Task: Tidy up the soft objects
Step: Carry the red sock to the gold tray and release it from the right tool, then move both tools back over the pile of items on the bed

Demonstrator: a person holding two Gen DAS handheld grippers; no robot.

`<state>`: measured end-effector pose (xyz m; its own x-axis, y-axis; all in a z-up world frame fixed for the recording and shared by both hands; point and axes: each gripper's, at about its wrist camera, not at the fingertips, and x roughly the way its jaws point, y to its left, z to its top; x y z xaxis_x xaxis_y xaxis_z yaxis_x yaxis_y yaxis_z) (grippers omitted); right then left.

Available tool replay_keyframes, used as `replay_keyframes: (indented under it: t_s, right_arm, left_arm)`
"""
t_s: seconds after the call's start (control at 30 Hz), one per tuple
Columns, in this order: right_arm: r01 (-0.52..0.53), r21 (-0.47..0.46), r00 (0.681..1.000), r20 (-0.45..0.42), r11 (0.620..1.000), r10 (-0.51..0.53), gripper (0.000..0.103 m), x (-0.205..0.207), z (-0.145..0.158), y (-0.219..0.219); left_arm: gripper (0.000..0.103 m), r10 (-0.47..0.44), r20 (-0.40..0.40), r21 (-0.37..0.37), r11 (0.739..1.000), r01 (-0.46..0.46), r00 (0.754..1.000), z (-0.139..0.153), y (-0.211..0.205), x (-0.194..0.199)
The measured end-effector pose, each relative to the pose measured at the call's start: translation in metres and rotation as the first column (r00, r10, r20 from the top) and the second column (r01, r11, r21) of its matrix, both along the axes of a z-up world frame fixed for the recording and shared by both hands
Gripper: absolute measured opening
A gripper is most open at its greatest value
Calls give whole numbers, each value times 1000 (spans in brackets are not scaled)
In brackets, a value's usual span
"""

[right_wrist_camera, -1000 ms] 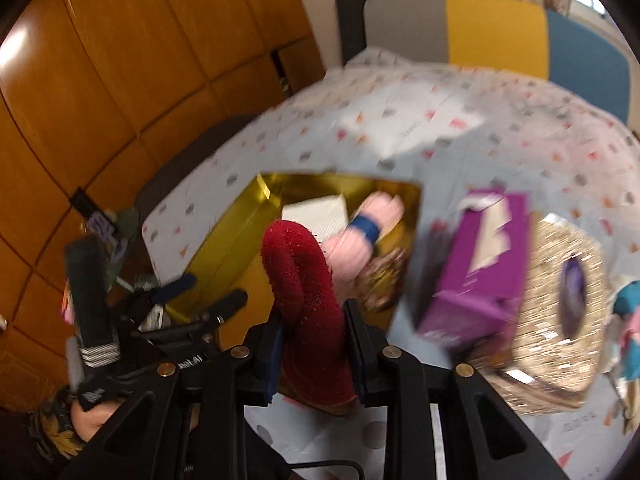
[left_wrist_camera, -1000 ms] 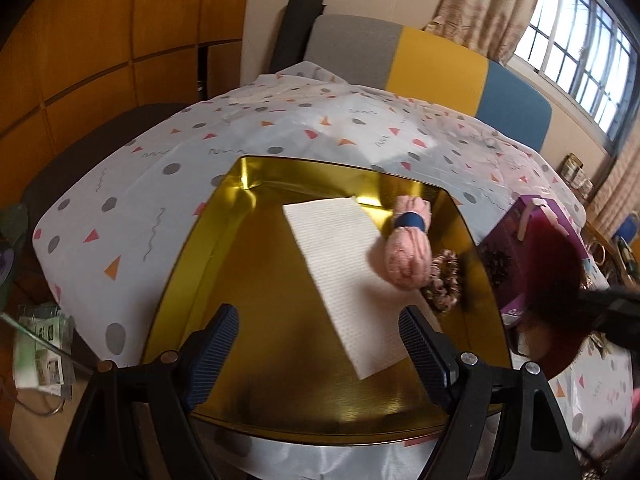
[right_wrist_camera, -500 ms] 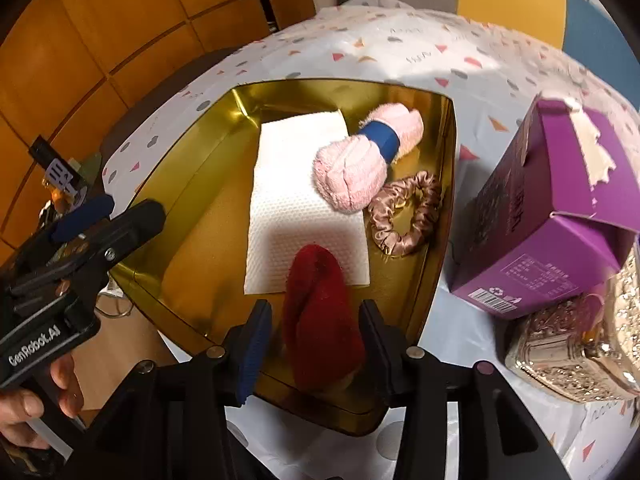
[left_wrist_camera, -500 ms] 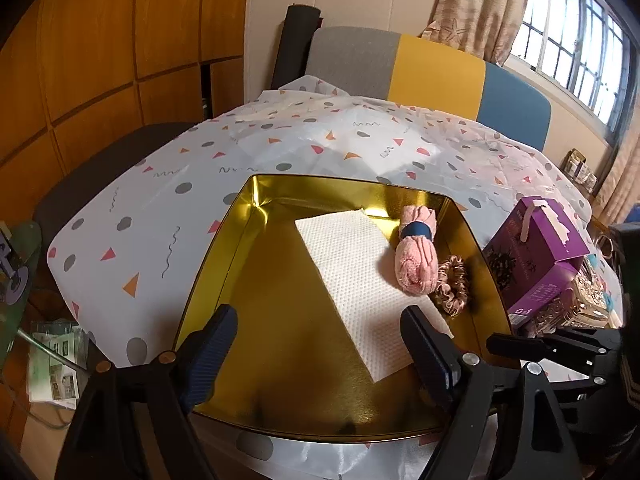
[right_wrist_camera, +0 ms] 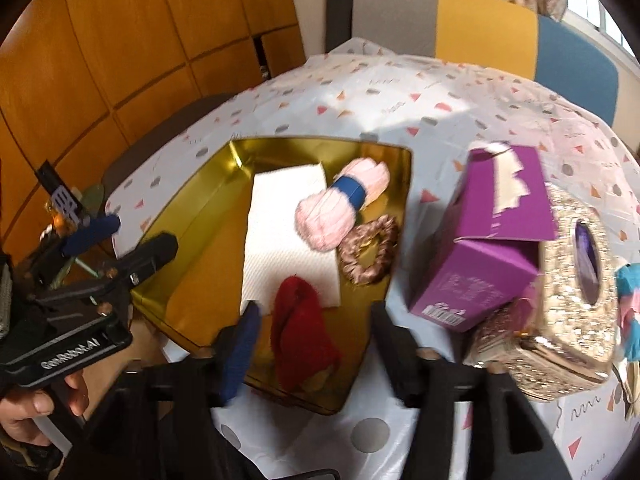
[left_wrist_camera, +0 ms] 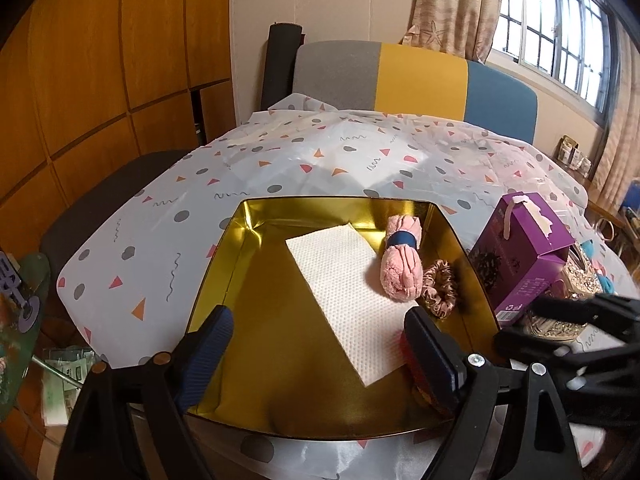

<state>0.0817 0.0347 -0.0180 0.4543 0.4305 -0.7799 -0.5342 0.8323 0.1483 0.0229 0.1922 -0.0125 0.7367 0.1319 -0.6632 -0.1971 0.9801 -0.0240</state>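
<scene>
The right tool (right_wrist_camera: 312, 344) has just been opening – its jaws now stand clear of the red sock (right_wrist_camera: 300, 340), dropped at the tray's (right_wrist_camera: 200, 184) near edge beside the napkin (right_wrist_camera: 280, 240). The left tool (left_wrist_camera: 316, 344) hovers wide and empty, out of the way.

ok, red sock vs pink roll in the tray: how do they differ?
The red sock is loose and unbanded, at the near rim of the gold tray; the pink roll is rolled tight under a blue band, at the far side. The red sock lies between the open right gripper fingers; the pink roll lies clear. Both overlap the white paper towel.
</scene>
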Motion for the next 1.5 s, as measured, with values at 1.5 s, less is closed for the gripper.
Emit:
replay_keyframes:
  t_s: [1.5]
  right_arm:
    - [886,151,459,-139,439,-877,69,21,-23,-430]
  left_arm:
    - [64,-722,-48,70,687,723,690,86,-300,92]
